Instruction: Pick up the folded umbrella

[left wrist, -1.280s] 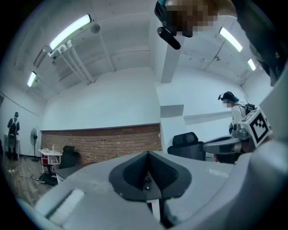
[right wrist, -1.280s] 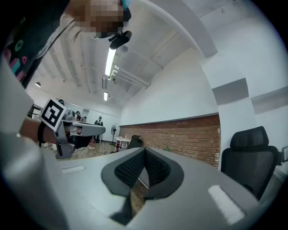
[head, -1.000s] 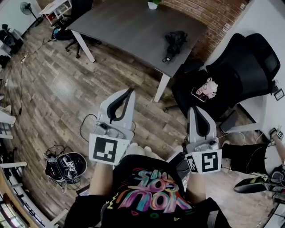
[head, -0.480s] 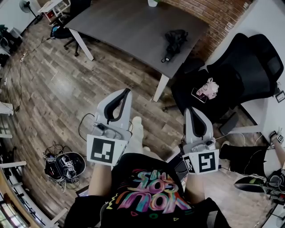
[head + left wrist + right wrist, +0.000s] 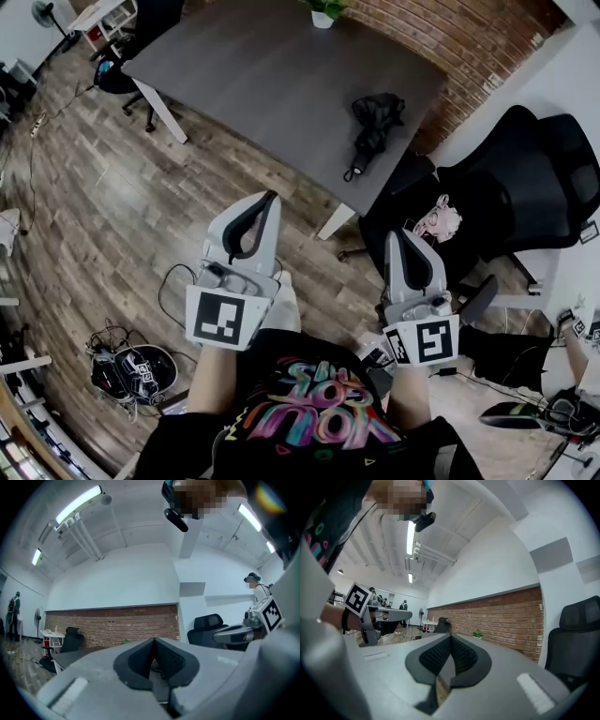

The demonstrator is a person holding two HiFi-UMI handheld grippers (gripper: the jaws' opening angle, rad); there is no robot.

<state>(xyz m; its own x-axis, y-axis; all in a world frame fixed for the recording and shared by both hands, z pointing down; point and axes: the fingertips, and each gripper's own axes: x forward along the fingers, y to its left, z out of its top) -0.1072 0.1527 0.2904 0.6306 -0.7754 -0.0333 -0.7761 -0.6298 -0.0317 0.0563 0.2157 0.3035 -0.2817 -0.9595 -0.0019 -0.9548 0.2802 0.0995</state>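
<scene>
The head view is looking steeply down onto the table [image 5: 262, 84], the left gripper [image 5: 273, 195] and right gripper [image 5: 401, 233] views facing level toward the brick wall [image 5: 450, 37] (all three sharing it).

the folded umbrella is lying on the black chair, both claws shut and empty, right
Not quite. The head view shows the umbrella lying on the grey table, not on the chair. The rest holds: the left claw and right claw are both shut and empty.

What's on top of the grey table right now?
A folded black umbrella lies near the right edge of the table; a small potted plant stands at the far edge. The rest looks bare; part of the far edge is out of frame.
</scene>
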